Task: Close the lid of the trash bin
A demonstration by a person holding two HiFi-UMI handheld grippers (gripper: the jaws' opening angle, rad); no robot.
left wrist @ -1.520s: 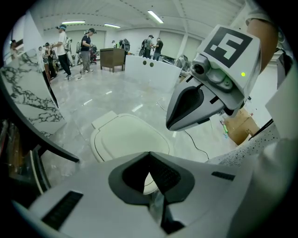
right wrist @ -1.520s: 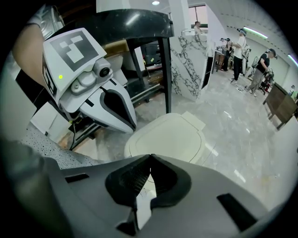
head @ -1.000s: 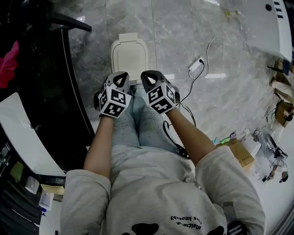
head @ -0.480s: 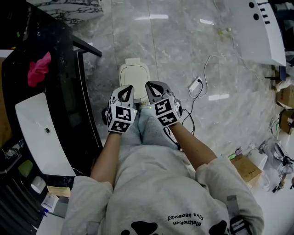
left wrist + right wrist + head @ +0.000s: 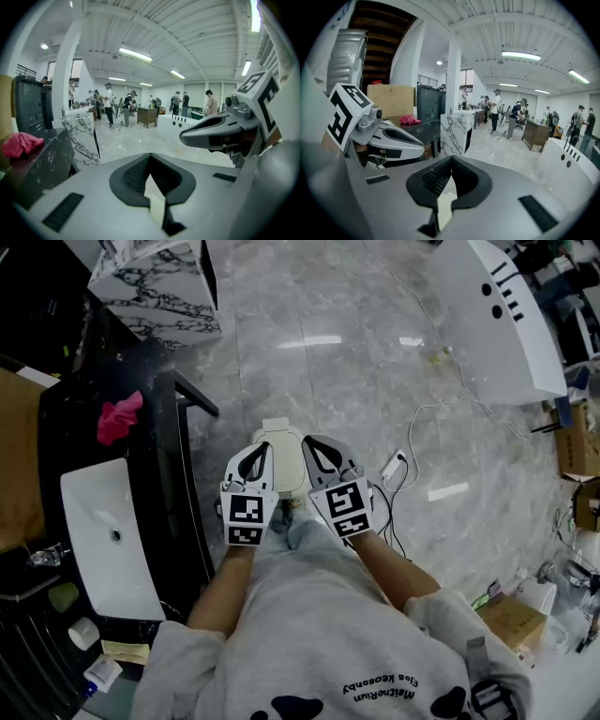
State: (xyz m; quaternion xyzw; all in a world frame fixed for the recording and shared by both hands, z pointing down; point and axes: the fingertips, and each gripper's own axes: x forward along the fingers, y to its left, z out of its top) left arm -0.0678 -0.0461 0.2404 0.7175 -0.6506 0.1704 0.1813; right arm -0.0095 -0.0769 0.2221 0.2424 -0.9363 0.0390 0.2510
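Both forearms are bare below grey sleeves and extend forward side by side from the torso, wrists straight, each hand hidden under its marker cube. The left gripper and right gripper are held parallel, close together but apart, noses angled somewhat downward toward the floor. In each gripper view the two dark pads meet at the tip with nothing between them: both pairs of jaws are closed and empty. The trash bin stands on the floor directly ahead of the person, seen in the gap between the two grippers, with its cream lid lying down on it; neither gripper touches it. A black counter with a white basin runs along the person's left.
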